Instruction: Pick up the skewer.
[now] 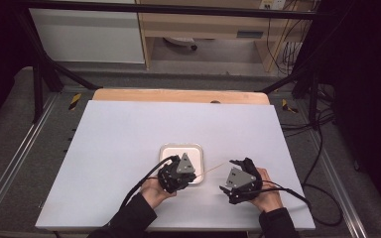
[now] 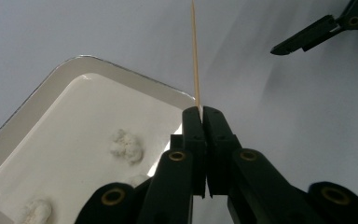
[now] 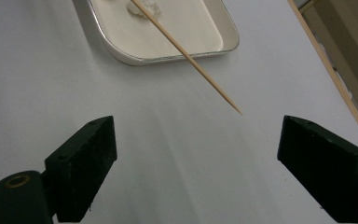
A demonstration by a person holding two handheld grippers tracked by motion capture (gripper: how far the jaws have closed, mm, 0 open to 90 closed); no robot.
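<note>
The skewer (image 1: pixel 212 170) is a thin pale wooden stick, and from the high view it sits in the air between the two hands, running from the left gripper (image 1: pixel 187 174) at the near right corner of the white tray (image 1: pixel 167 148) out toward the right gripper (image 1: pixel 231 164). My guess is it's held out level like that so the pointed end is free to be grabbed or aimed at the food. The table (image 1: pixel 119 148) is a flat matte white board, nothing else on it. In the left gripper view, the black jaws are pinched tight together on the butt end of the skewer (image 2: pixel 196 60), which shoots straight up and away, smooth and round and very slim. Beside it is the tray (image 2: pixel 42 84), glossy with a rounded rim and corners, with a few lumpy, crumbly white pieces (image 2: pixel 126 145) lying in it; can't tell what they are exactly. The other claw (image 2: pixel 307 39) peeks in at the top right. In the right gripper view, the blocky matte jaws stand wide apart with nothing between them, and the skewer's tapered tip (image 3: pixel 235 109) hangs just ahead of the gap, past the tray (image 3: pixel 121 55) edge, so it looks lined up to take the stick.
</note>
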